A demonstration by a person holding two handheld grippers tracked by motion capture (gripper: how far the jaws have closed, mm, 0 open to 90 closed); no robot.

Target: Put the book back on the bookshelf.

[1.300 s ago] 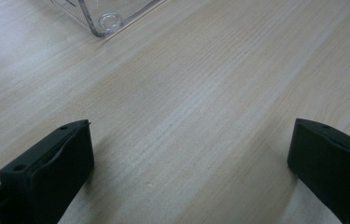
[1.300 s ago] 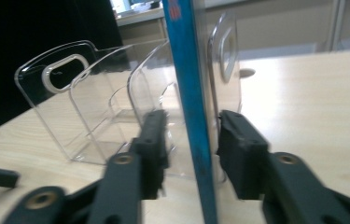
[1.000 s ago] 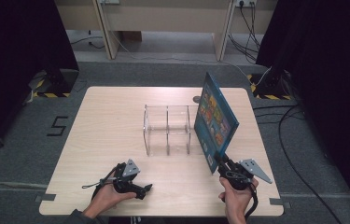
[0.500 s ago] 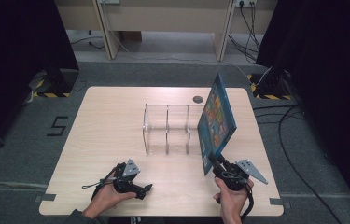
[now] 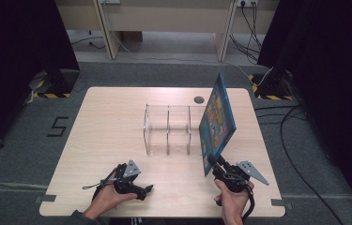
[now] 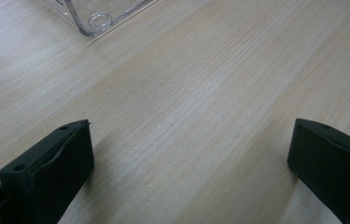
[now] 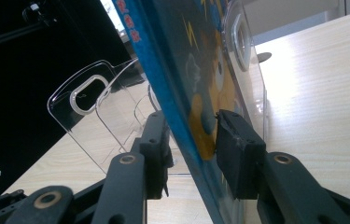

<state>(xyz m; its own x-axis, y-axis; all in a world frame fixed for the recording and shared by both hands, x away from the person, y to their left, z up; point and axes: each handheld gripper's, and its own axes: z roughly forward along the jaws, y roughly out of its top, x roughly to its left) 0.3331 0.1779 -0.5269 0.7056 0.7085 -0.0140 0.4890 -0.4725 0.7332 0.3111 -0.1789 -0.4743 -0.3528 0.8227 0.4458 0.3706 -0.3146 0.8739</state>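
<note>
I'm at a pale wooden table (image 5: 117,122), its grain running in long light streaks, with a small dark round spot (image 5: 199,99) near the far edge. Around it lies grey carpet, with a black "5" (image 5: 59,126) marked on the floor to the left. Yellow-and-black hazard tape (image 5: 47,95) shows at the feet of the dark stands on both sides, cables (image 5: 300,117) trail over the floor on the right, and light wooden furniture legs (image 5: 105,28) rise at the back of the room.

Mid-table stands the clear plastic rack (image 5: 170,129), upright, its dividers making slots side by side. The blue picture book (image 5: 217,119) stands on edge at the rack's right end, tilted, its colourful cover catching the light. Whether it sits inside the last slot or just beside it, I can't tell.

My right gripper (image 5: 214,165) is at the book's lower near corner. In the right gripper view the book (image 7: 182,79) runs up between my two black jaws; the jaws have just been opening, and I see a sliver of gap at the left pad while the right pad sits against the cover. So the squeeze is off, with the book between the jaws.

My left gripper (image 5: 144,190) rests low on the near left part of the table, jaws spread wide, nothing between them, a corner of the rack (image 6: 99,21) showing ahead.
</note>
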